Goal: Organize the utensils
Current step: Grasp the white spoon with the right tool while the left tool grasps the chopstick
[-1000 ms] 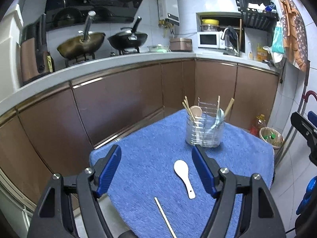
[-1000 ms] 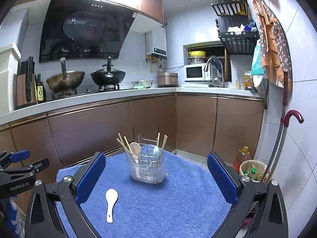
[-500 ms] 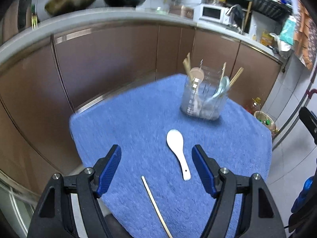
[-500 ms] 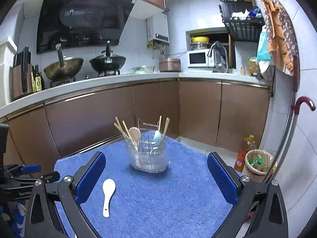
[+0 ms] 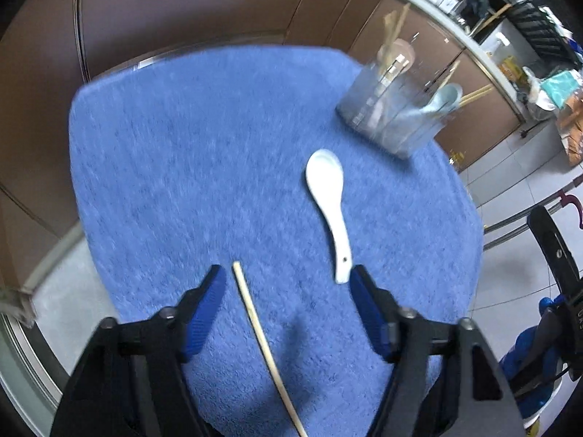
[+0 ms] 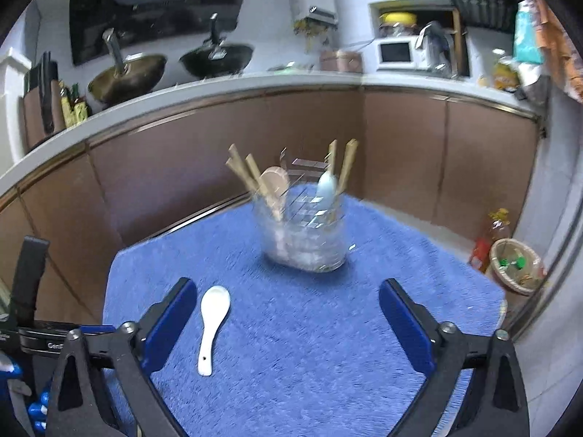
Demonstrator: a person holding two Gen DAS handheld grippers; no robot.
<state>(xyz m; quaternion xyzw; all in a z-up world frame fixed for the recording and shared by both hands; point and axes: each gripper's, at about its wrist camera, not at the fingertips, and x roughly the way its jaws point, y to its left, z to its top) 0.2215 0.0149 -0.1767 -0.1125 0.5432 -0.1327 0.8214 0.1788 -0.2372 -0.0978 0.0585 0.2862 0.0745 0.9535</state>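
The left claw (image 5: 286,284) points down at the blue towel (image 5: 182,153) covering the bench; its jaws have just been closing but stand apart, gripping nothing. A single chopstick (image 5: 264,346) lies between them, and the white spoon (image 5: 329,207) ends just beside the right-hand jaw. The right claw (image 6: 288,309) is also narrowing, wide and empty, facing the clear holder (image 6: 304,240) of utensils.

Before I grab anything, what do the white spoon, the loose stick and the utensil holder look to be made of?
White spoon: likely glazed ceramic, smooth and glossy, though it could be melamine. Stick: pale and matte, probably a bamboo or wooden chopstick. Utensil holder: clear plastic or acrylic, since you can see through its walls.
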